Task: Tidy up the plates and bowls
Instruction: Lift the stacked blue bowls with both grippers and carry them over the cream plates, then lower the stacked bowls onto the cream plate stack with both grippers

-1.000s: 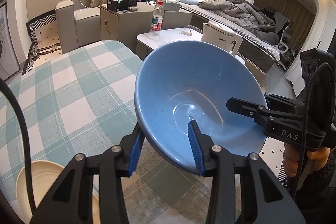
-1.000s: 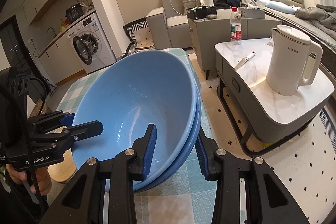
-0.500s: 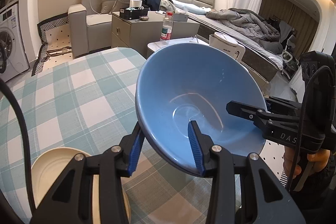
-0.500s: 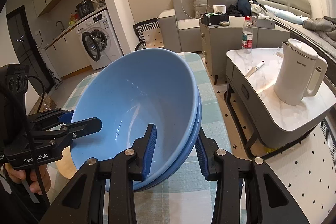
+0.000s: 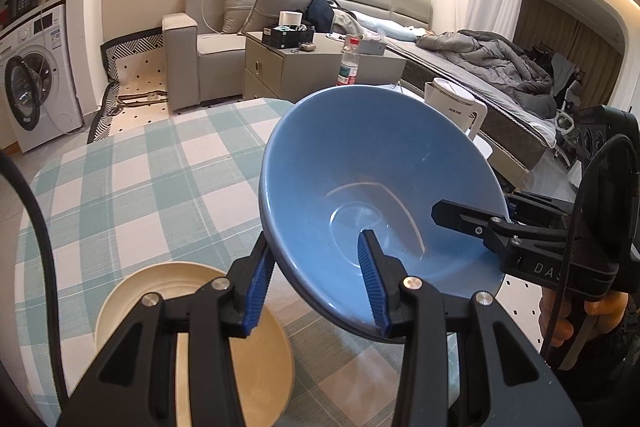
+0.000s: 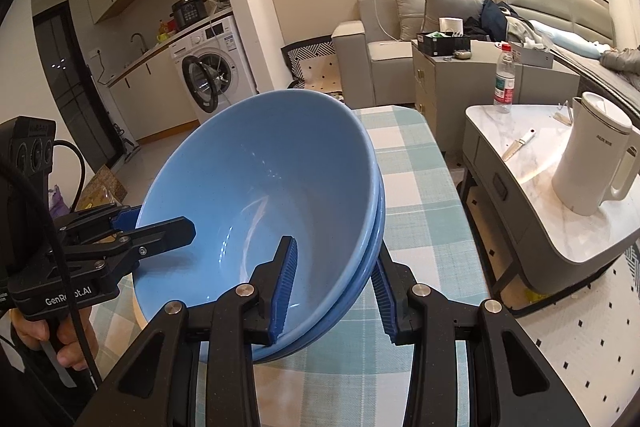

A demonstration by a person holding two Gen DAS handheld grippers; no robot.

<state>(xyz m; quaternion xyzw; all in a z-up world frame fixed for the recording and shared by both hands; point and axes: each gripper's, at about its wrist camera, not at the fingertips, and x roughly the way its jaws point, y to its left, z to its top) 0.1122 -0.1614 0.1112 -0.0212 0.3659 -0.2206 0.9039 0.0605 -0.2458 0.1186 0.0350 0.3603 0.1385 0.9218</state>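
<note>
Both tools clamp opposite rim edges of the nested blue bowls (image 6: 260,195): left gripper (image 5: 316,283), right gripper (image 6: 334,287). Stack has drifted across the checked table (image 5: 132,187); cream plate (image 5: 192,331), previously edge-clipped, now lies beside-below it. Likely carrying toward placement.

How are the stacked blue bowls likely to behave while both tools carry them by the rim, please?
The blue bowls look rigid and glazed, so probably slippery against the pads. Two nest together, so the inner one might shift if tilted further. The left tool and right tool clamp opposite rims, which should steady them; a drop would likely chip them.
</note>
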